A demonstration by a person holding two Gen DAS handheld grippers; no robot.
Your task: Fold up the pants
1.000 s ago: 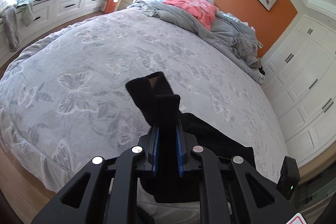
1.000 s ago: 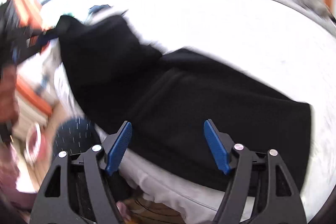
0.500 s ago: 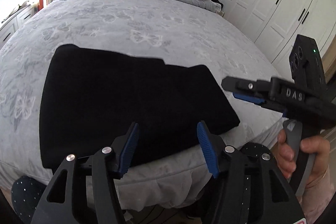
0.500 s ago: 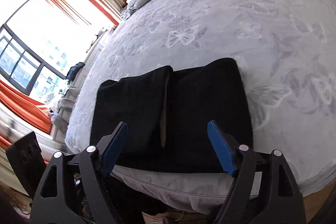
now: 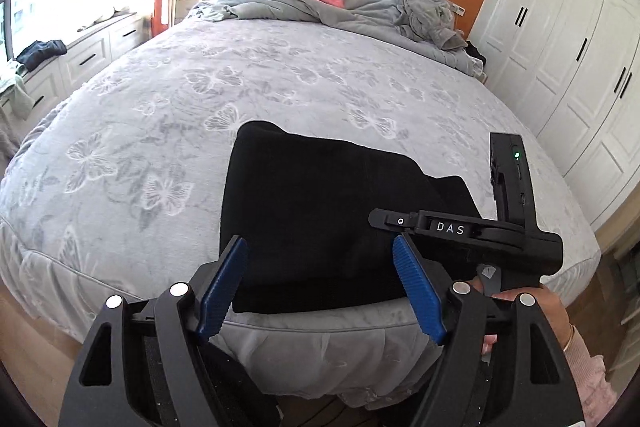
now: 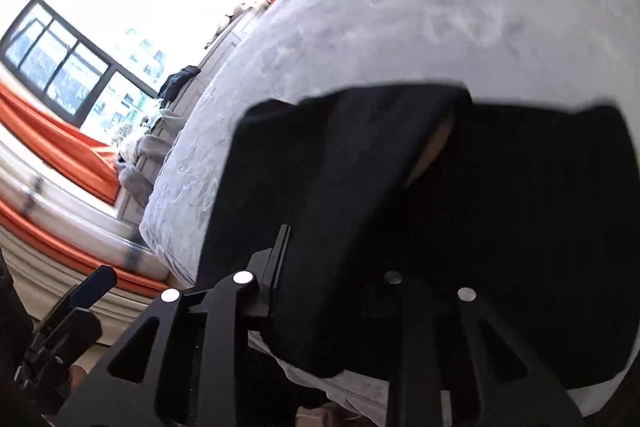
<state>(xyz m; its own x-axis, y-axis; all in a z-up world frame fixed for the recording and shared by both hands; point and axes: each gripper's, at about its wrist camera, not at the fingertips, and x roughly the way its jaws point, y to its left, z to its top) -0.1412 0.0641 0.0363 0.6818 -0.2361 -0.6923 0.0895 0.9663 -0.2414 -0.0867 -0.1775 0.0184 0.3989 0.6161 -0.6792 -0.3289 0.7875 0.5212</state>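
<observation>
The bed (image 5: pixel 168 131) stretches ahead of both claws, and the black pants (image 5: pixel 320 211) lie on its near edge as a folded block, just ahead of the left claw (image 5: pixel 320 287). That claw, clenched on the cloth a second ago, now hangs released, with nothing between its blue pads. The right claw (image 6: pixel 340 267), spread wide half a second ago, is now pushed into the pants; cloth hides its pads, so I cannot tell its grip. Another fold seems to be starting.
</observation>
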